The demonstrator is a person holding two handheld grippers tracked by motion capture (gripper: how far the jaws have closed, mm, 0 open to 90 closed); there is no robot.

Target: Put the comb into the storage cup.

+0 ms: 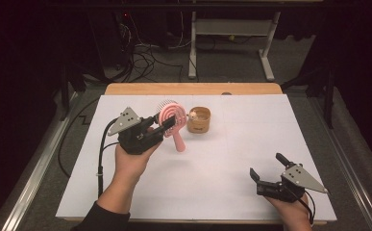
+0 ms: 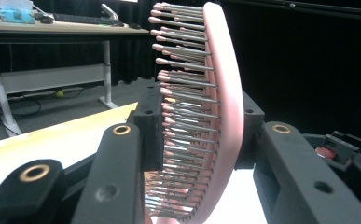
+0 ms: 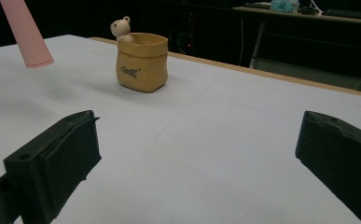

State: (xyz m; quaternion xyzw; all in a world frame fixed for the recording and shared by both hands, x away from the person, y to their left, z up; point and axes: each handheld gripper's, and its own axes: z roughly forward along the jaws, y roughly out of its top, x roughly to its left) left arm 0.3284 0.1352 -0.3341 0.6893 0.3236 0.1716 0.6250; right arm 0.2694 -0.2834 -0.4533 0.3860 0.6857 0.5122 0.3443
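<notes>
A pink hairbrush [image 1: 170,117] with metal bristles is held up off the white table, head toward the back, handle [image 1: 178,140] slanting down. My left gripper [image 1: 163,124] is shut on its head; in the left gripper view the brush [image 2: 220,107] stands edge-on between the two black jaws, bristles pointing left. A tan bag-shaped pot [image 1: 199,120] with a small bear figure on its rim sits just right of the brush, also seen as the pot [image 3: 142,60] in the right gripper view. My right gripper [image 1: 267,166] rests open near the front right, nothing between its jaws.
The white sheet [image 1: 231,159] covers a wooden table [image 1: 193,88]. The pink handle tip [image 3: 26,32] hangs at the upper left of the right gripper view. A desk frame [image 1: 231,29] and cables lie on the floor behind the table.
</notes>
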